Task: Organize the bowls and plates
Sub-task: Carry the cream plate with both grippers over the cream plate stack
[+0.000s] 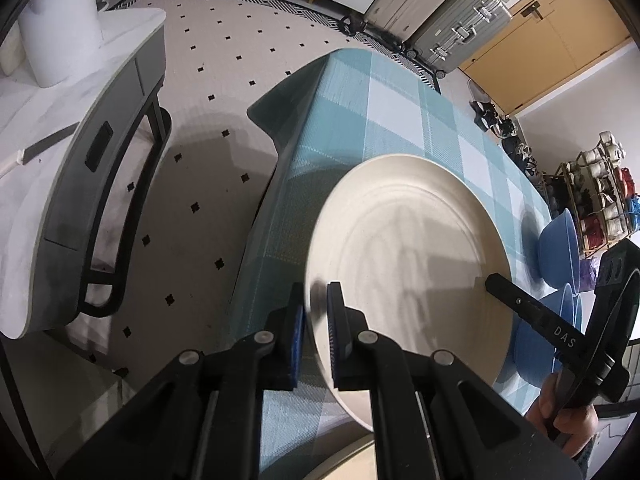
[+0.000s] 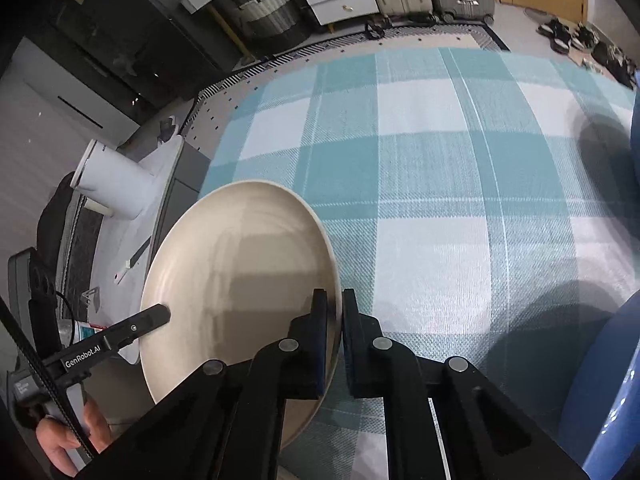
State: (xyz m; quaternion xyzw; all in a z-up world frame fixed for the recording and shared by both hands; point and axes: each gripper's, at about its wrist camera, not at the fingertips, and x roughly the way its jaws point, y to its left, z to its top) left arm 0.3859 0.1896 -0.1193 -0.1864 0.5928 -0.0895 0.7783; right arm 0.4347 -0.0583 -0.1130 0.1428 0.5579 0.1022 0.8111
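Observation:
A cream plate [image 1: 412, 248] is held tilted above the blue-and-white checked tablecloth [image 1: 380, 120]. My left gripper [image 1: 316, 320] is shut on its left rim. My right gripper [image 2: 335, 320] is shut on the opposite rim of the same plate [image 2: 240, 280]. The right gripper's fingertip [image 1: 496, 282] shows at the plate's right edge in the left wrist view, and the left gripper's fingertip [image 2: 158, 314] shows at the plate's left edge in the right wrist view. Two blue bowls [image 1: 560, 252] stand on the cloth to the right.
A white marble side table [image 1: 60, 128] with a white cylinder [image 1: 60, 20] stands to the left, across a strip of tiled floor. Suitcases [image 1: 452, 12] and a white drawer unit line the far wall. A blue bowl rim [image 2: 612, 392] sits close at the right.

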